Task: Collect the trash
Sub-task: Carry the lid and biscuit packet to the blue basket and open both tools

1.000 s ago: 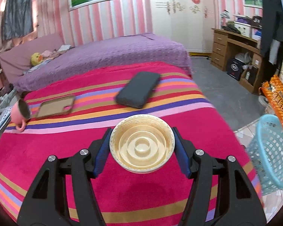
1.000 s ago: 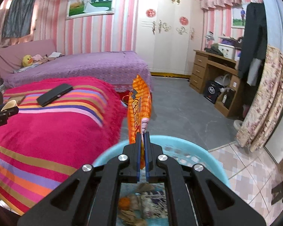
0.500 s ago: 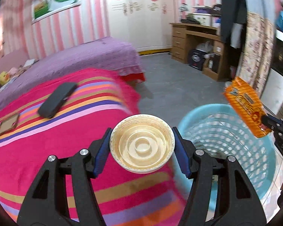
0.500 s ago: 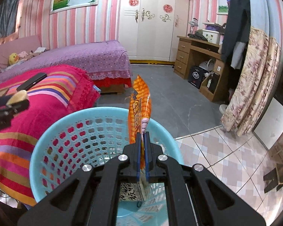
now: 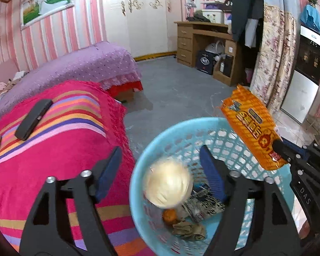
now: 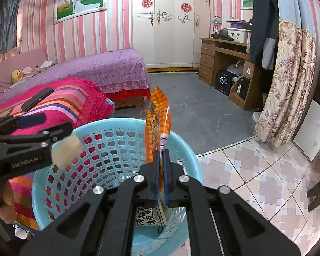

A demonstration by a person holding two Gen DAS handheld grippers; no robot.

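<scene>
The wrapper (image 6: 157,128), a long orange snack packet, stands nearly upright from the right gripper (image 6: 161,155), whose jaws are pinched flat on its lower end. It hangs over the near-right part of the blue basket (image 6: 181,147), with the packet's long axis pointing up and away from the claw, so the open mouth of the basket lies straight below it. In the left wrist view the same wrapper (image 5: 253,128) leans across the basket's (image 5: 138,170) right rim.

The left gripper (image 5: 160,170) hovers over the basket's left side with its jaws spread wide and nothing between them. The pale round cup (image 5: 168,184) appears blurred just below, free of the fingers and apparently falling toward the rubbish already at the bottom.

The right hand holds the only piece left to drop. I judge it needs only to let go, perhaps shifting slightly toward the middle first, since the tall packet could tip outward over the rim. The bed (image 5: 53,149) crowds the left side; the floor to the right is open.
</scene>
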